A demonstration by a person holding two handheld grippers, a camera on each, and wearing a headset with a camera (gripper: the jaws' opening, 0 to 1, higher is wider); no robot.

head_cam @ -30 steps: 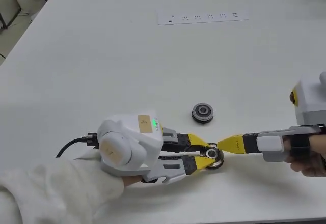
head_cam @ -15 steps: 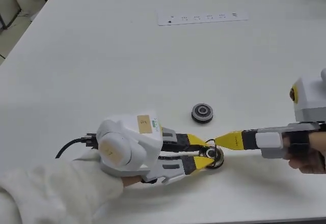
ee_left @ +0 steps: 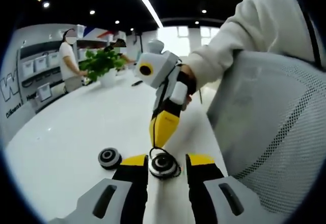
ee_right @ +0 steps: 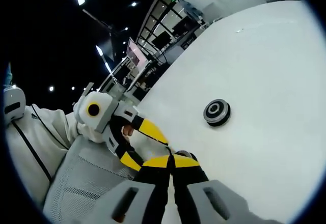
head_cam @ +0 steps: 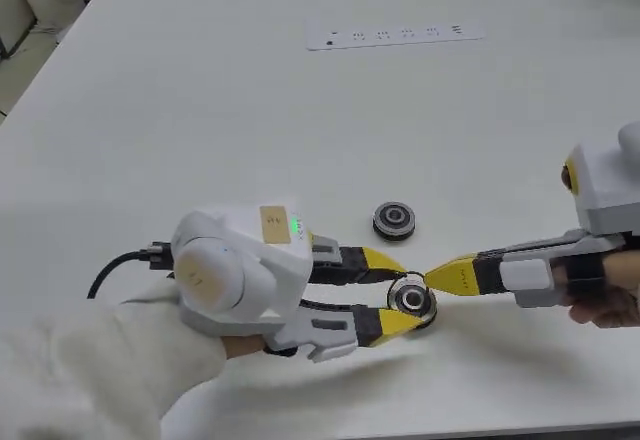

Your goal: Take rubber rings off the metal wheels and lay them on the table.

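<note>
Rubber's only partly off, I'd say. The ring [head_cam: 406, 279] shows as a thin black loop lifted off the far side of the wheel [head_cam: 413, 300], which sits on the table [head_cam: 250, 130] toward the near edge, right of centre. The right gripper [head_cam: 432, 280] comes in from the right with its jaws pressed together, and as far as I can tell they're pinching that loop. The left gripper [head_cam: 403, 291] reaches in from the left with its jaws spread to either side of the wheel. In the left gripper view there's a sliver of gap on one side, so it looks more like bracketing than clamping.

That's what I'd worry about. If the right one pulls while the wheel isn't held firm, the whole wheel probably drags or tips along instead of the ring peeling off. A thin pinch on stretchy rubber could also slip and let the ring snap back on. And a wheel that skids away could knock the second wheel [head_cam: 395, 220], which lies flat a little farther back with its ring seemingly still on.

Containers: nothing to report, the ring just goes flat on the table. A power strip [head_cam: 395, 35] lies at the far side, well clear.
</note>
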